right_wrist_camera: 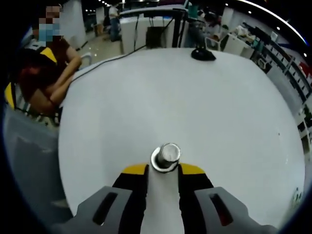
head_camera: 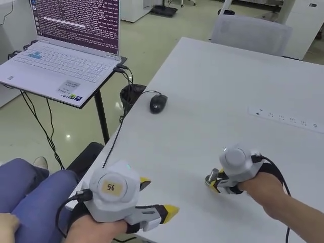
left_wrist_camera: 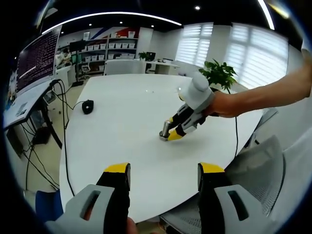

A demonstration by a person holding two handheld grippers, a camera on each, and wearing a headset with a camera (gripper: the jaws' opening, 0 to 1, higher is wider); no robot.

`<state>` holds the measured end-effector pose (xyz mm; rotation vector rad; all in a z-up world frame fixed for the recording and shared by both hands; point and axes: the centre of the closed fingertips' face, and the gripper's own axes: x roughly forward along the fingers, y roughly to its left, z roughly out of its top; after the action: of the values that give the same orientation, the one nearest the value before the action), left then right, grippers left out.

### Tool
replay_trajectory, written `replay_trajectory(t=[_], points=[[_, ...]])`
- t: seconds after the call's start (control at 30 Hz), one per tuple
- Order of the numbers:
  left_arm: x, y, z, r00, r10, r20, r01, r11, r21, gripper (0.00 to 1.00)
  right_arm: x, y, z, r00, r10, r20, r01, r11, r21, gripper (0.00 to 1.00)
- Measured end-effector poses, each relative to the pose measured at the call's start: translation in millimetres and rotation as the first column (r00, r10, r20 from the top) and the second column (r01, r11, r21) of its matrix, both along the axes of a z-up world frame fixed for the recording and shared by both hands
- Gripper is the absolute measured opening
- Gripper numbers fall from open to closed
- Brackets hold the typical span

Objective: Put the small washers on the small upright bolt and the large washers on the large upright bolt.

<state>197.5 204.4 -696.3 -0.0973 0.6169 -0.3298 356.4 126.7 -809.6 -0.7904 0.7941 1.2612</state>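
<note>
A short metal bolt point(right_wrist_camera: 165, 156) with a wide ring at its base stands upright on the white table point(head_camera: 212, 91). My right gripper point(right_wrist_camera: 165, 170) is shut on the bolt, one yellow tip on each side. In the head view the bolt point(head_camera: 213, 176) sits under the right gripper point(head_camera: 211, 181) near the table's front right. The left gripper view has the bolt point(left_wrist_camera: 164, 130) at the tips of the right gripper point(left_wrist_camera: 169, 135). My left gripper point(head_camera: 158, 198) hovers at the front left edge, open, with nothing between its jaws point(left_wrist_camera: 164, 170).
A black mouse point(head_camera: 158, 103) with its cable lies on the table's left side. A white power strip point(head_camera: 286, 119) lies at the right. A laptop point(head_camera: 66, 55) stands on a side stand left of the table. A grey chair point(head_camera: 250, 33) is behind. A person point(right_wrist_camera: 48, 73) sits across.
</note>
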Motion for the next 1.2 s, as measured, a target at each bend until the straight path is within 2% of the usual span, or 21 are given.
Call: replay_trajectory(t=[0.13, 0.27, 0.37, 0.47, 0.6, 0.77, 0.87, 0.93, 0.97, 1.07, 1.13, 1.2], points=[[1.0, -1.9, -0.5, 1.0, -0.004, -0.001, 0.004, 1.0, 0.002, 0.55, -13.7, -16.3, 0.6, 0.998, -0.056, -0.005, 0.056, 0.998, 0.041, 0.26], [2.5, -7.9, -3.3, 1.0, -0.016, -0.005, 0.016, 1.0, 0.002, 0.55, -29.5, -34.7, -4.4, 0.993, -0.11, -0.034, 0.111, 0.992, 0.062, 0.29], [2.7, -12.8, -6.4, 1.0, -0.028, -0.012, 0.028, 1.0, 0.005, 0.55, -47.1, -54.3, -7.8, 0.988, -0.139, -0.067, 0.144, 0.985, 0.089, 0.32], [3.4, -17.3, -9.3, 0.999, -0.041, -0.019, 0.042, 0.999, 0.008, 0.55, -60.1, -77.8, -9.4, 0.979, -0.18, -0.091, 0.189, 0.977, 0.102, 0.34], [5.6, -20.2, -10.7, 0.998, -0.054, -0.024, 0.055, 0.998, 0.012, 0.55, -65.3, -103.8, -7.7, 0.966, -0.231, -0.112, 0.244, 0.962, 0.125, 0.37], [10.6, -21.5, -8.5, 0.997, -0.071, -0.023, 0.071, 0.997, 0.022, 0.55, -59.7, -133.6, 7.3, 0.942, -0.311, -0.128, 0.331, 0.926, 0.181, 0.44], [13.1, -21.7, -5.4, 0.997, -0.079, -0.017, 0.08, 0.996, 0.028, 0.55, -54.1, -149.5, 19.4, 0.929, -0.352, -0.115, 0.369, 0.905, 0.213, 0.46], [14.2, -21.3, -4.7, 0.996, -0.084, -0.015, 0.084, 0.996, 0.031, 0.55, -48.5, -156.8, 29.6, 0.916, -0.386, -0.113, 0.402, 0.879, 0.258, 0.48], [14.9, -21.1, -5.3, 0.996, -0.088, -0.015, 0.089, 0.995, 0.035, 0.55, -44.8, -161.7, 35.7, 0.911, -0.401, -0.098, 0.412, 0.867, 0.279, 0.49], [15.9, -21.9, -5.8, 0.995, -0.102, -0.018, 0.102, 0.994, 0.045, 0.55, -43.2, -171.7, 45.1, 0.902, -0.421, -0.098, 0.43, 0.85, 0.304, 0.51], [16.6, -22.9, -6.1, 0.994, -0.11, -0.02, 0.111, 0.993, 0.05, 0.55, -43.0, -177.4, 47.3, 0.891, -0.439, -0.111, 0.451, 0.835, 0.315, 0.54], [16.8, -23.4, -6.4, 0.993, -0.116, -0.022, 0.117, 0.992, 0.055, 0.55, -44.8, -180.2, 48.6, 0.888, -0.444, -0.119, 0.458, 0.828, 0.325, 0.57]])
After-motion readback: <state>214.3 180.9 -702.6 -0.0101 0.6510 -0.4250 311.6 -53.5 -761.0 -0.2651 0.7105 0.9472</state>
